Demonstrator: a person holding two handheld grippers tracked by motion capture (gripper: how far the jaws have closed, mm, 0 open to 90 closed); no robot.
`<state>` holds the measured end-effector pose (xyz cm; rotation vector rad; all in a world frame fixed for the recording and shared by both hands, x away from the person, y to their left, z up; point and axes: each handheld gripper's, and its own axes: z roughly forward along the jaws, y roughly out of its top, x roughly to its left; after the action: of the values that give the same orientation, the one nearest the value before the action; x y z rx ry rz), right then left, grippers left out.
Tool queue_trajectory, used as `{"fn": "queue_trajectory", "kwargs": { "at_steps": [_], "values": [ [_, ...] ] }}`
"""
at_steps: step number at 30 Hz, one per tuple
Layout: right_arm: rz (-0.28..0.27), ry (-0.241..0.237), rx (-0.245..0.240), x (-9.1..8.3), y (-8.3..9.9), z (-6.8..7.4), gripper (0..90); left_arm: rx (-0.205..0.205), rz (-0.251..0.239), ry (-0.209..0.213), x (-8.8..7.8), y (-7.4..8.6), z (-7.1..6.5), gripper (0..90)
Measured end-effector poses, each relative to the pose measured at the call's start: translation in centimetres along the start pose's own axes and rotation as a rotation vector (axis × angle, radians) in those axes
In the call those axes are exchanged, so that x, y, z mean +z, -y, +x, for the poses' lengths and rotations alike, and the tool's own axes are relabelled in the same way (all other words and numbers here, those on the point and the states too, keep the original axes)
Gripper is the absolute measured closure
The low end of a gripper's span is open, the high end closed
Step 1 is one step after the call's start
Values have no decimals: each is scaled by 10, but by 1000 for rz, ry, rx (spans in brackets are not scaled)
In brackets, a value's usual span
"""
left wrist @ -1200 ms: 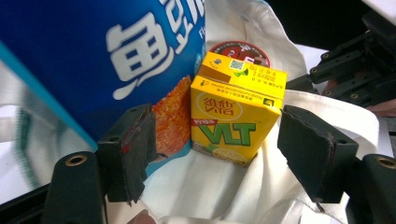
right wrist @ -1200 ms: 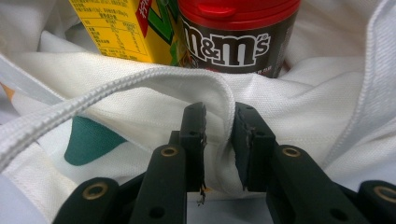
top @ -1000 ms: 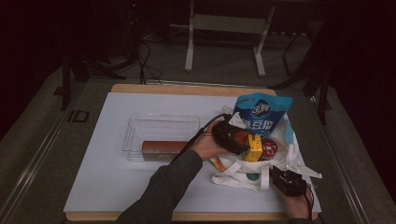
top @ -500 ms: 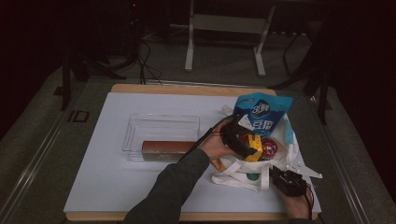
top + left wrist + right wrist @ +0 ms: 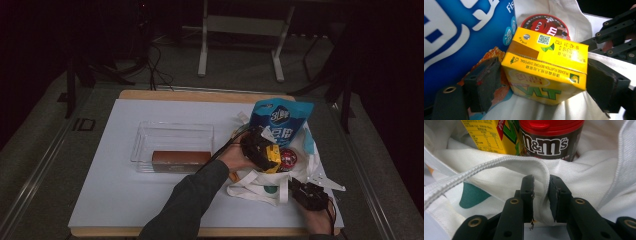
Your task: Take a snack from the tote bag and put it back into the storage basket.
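A yellow drink carton [image 5: 546, 62] lies in the mouth of a white tote bag [image 5: 260, 182], against a red-lidded M&M's tub [image 5: 544, 23] and a blue snack bag [image 5: 280, 122]. My left gripper [image 5: 544, 72] straddles the carton. Its jaws have just been opening; the carton sits between them, with a sliver of gap at the left pad. At the bag's near rim, my right gripper [image 5: 541, 182] is shut on a fold of the white fabric [image 5: 544, 173]. From there the carton [image 5: 491, 135] and the tub [image 5: 549, 140] stand just behind the rim.
A clear plastic container [image 5: 172, 137] holding a brown box [image 5: 181, 159] sits mid-table, left of the bag. An orange snack packet [image 5: 491, 53] lies under the blue bag. The white table mat [image 5: 115, 195] stretches left and forward. Stands and cables fill the dark floor beyond.
My left hand has carried the carton a little to the right and down into the bag's mouth. The right gripper has stayed put on the bag's rim.
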<state>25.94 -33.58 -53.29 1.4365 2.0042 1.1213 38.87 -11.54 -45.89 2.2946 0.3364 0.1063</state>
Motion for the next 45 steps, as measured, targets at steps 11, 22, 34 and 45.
{"fn": "queue_trajectory", "kwargs": {
  "at_steps": [11, 22, 34, 45],
  "values": [
    [-1, -2, 0, 0, 0, 0, 745, 24, 36, -11, 16, -2, -6, 151],
    [0, -2, -1, 0, 0, 0, 745, 58, 93, -45, 16, -1, -10, 252],
    [0, -3, 0, 0, 0, 0, 746, 38, 104, -77, 14, -1, -14, 287],
    [-1, -3, 1, 0, 0, 0, 746, 27, 96, -109, 4, -5, -16, 288]
  ]
}}
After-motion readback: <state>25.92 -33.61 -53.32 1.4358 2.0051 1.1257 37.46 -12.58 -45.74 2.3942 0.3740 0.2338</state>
